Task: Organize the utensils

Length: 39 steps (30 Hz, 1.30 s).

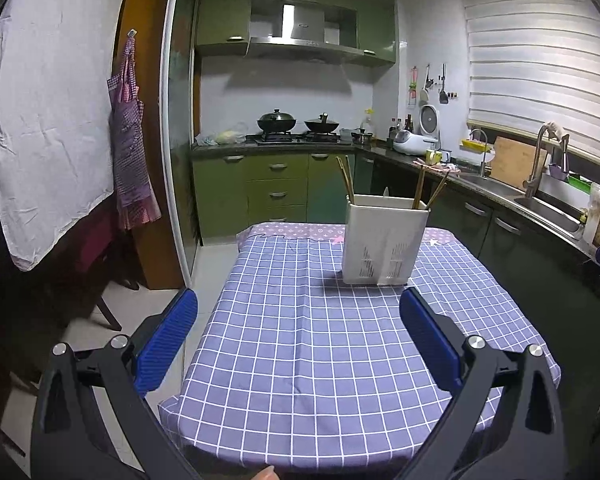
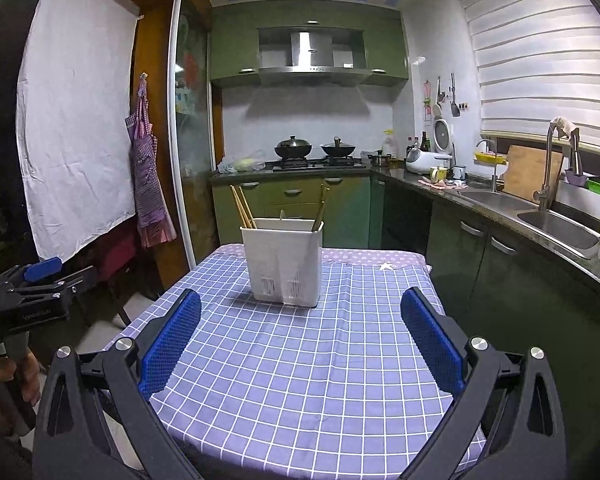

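Left wrist view: left gripper [image 1: 299,332] is spread wide, nothing between its blue pads, hovering over the near half of the table [image 1: 284,360]. The white utensil holder [image 1: 384,240] stands upright toward the far right of the cloth, well apart from the gripper. Chopsticks [image 1: 346,180] stick out of its left side, more chopsticks [image 1: 428,186] out of its right, and a pale utensil tip shows between them. No loose utensils are visible on the checked cloth. Judgement: either the sorting is finished or a regroup inside the holder is pending; the gripper is in a standby or approach pose. The next move would call for advancing to the holder and pinching a thin stick near its top, which needs a narrow, well-aligned closure.

Right wrist view: right gripper [image 2: 300,332] is also wide apart and empty, lined up more squarely on the holder [image 2: 282,264], near but not touching it. The left gripper [image 2: 40,280] shows at the left edge beside the table.

Surface: purple-and-white grid tablecloth with a centre crease, which may slip if the holder gets nudged. Room: green kitchen cabinets, range hood, 2 woks on the stove, steel sink on the right, blinds, apron hanging on the left.
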Available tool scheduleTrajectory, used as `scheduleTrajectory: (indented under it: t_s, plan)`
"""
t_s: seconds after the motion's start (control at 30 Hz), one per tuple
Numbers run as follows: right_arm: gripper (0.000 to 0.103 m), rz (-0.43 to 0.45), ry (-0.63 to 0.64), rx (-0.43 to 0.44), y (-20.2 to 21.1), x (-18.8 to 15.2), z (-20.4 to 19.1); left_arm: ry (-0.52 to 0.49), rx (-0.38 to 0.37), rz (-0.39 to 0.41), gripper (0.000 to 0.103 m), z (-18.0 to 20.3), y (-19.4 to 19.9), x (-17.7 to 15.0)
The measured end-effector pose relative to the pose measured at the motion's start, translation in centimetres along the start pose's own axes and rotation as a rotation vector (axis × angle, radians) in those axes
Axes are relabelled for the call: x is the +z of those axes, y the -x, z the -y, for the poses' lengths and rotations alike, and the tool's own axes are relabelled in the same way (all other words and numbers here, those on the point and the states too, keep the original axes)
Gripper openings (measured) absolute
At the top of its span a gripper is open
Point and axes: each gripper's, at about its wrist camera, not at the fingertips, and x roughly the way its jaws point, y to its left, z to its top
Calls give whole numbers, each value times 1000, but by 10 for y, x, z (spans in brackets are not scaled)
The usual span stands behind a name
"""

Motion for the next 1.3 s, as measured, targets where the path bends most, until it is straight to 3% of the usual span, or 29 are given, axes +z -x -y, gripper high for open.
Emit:
scheduleTrajectory:
  t_s: [1.3]
  plan:
    - [98,-3,-7,0,-4,1,-3,-19,2,18,96,6,7,3]
